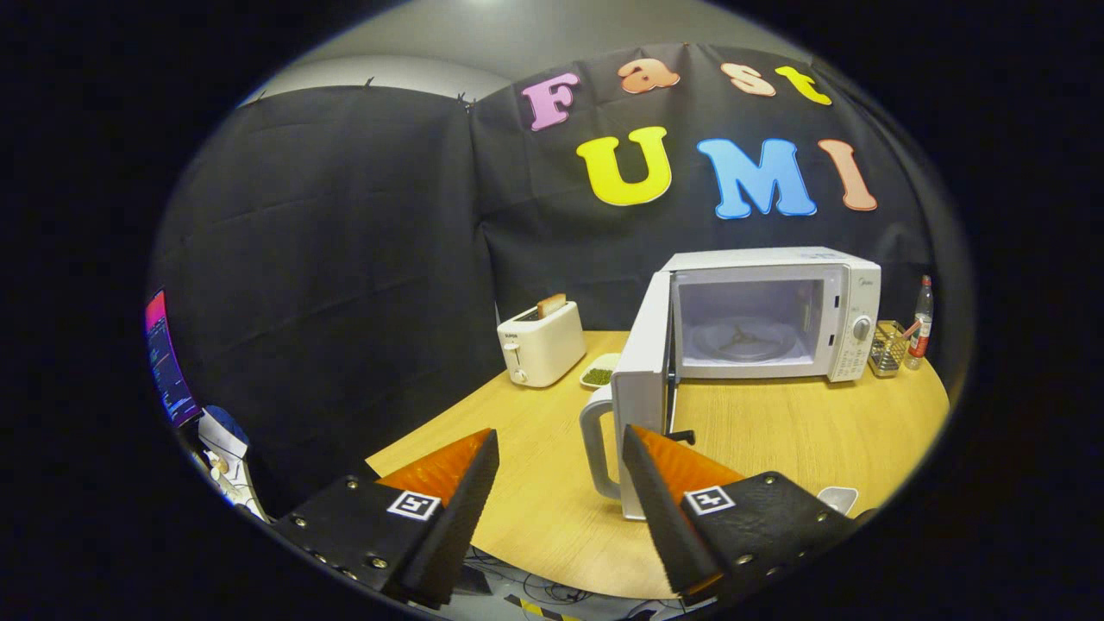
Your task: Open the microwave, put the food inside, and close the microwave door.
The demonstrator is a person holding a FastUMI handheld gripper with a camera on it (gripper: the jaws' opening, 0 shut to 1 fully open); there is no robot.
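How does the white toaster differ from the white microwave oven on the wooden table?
The white toaster is the smaller, rounded box, with a slice of bread sticking up from its top slot. The white microwave oven is bigger and boxier; its door is swung wide open and its turntable is bare. The open gripper holds nothing. Both appliances stand upright.

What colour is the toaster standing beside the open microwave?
Cream-white, seen best in the gripper view: the boxy toaster has a brown bread slice poking from its top.
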